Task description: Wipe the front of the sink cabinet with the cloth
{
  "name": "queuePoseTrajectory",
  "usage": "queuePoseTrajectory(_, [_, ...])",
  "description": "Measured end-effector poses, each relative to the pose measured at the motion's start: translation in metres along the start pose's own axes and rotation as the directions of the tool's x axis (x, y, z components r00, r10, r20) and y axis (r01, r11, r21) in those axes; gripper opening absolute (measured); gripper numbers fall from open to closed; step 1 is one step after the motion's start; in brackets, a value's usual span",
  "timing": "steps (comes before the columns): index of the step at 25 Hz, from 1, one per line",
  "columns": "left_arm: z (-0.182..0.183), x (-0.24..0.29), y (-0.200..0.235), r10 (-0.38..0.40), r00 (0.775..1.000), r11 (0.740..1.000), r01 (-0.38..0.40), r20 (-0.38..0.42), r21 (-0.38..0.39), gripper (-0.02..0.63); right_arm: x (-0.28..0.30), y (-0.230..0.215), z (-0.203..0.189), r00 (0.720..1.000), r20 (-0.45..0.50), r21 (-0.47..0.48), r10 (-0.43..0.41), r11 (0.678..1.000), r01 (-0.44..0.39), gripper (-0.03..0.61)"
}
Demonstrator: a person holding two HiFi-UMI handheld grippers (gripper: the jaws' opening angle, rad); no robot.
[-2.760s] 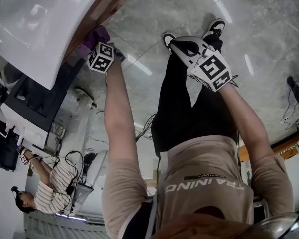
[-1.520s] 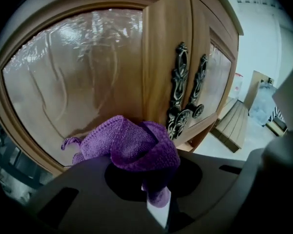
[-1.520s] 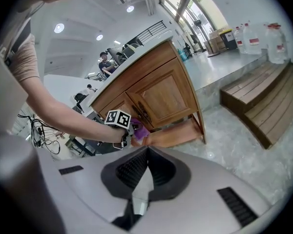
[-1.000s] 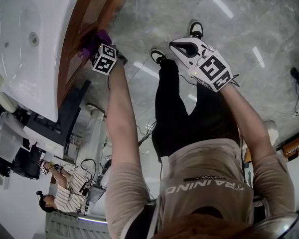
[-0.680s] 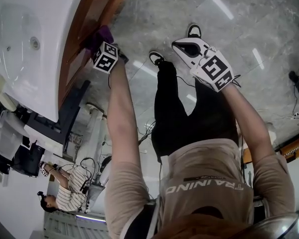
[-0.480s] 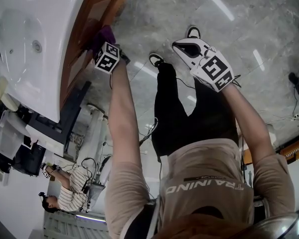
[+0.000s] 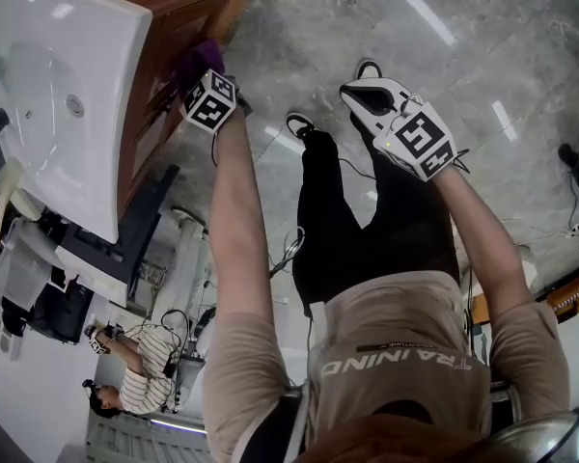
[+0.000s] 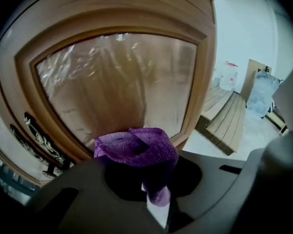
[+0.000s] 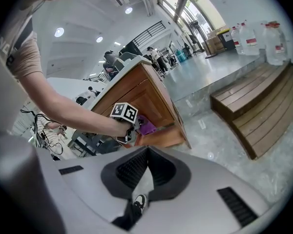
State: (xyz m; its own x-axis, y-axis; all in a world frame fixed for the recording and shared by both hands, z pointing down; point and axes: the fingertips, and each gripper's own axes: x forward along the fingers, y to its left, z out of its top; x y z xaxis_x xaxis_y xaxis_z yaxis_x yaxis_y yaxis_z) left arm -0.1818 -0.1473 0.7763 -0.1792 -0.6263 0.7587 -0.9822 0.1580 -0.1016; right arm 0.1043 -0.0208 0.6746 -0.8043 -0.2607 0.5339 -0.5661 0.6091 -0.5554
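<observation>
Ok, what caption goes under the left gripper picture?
The left gripper holds a purple cloth at the wooden cabinet door.

Your right gripper (image 9: 146,156) has its jaws pressed together with nothing between them, and your shoe (image 9: 136,203) shows just below them. Beyond, your left gripper (image 9: 136,126) holds the purple cloth (image 9: 147,127) against the sink cabinet (image 9: 149,99) front, low near its bottom edge. Wooden steps (image 9: 256,112) lie on the floor off to the right.
</observation>
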Motion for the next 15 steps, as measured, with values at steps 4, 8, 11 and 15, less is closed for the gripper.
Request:
queuePoseTrajectory(4, [0.008,0.006,-0.019,-0.019,1.0,1.0,0.019,-0.003,0.016,0.049,-0.011,-0.005,-0.001,1.0,0.005,0.006,-0.01,1.0,0.01,0.012])
queuePoseTrajectory(8, [0.018,0.013,-0.043,-0.055,0.998,0.998,0.055,0.005,0.03,0.049,-0.019,-0.012,-0.003,1.0,0.003,0.004,-0.024,1.0,0.024,0.012])
queuePoseTrajectory(11, [0.03,0.02,-0.068,-0.103,0.995,0.993,0.102,0.011,0.066,0.049,-0.023,-0.013,-0.007,0.998,-0.035,-0.091,-0.046,0.995,0.043,0.012])
queuePoseTrajectory(15, [0.034,0.026,-0.085,-0.129,0.992,0.99,0.128,0.01,0.054,0.049,-0.025,-0.011,-0.007,0.999,-0.034,-0.094,-0.04,0.995,0.036,0.012])
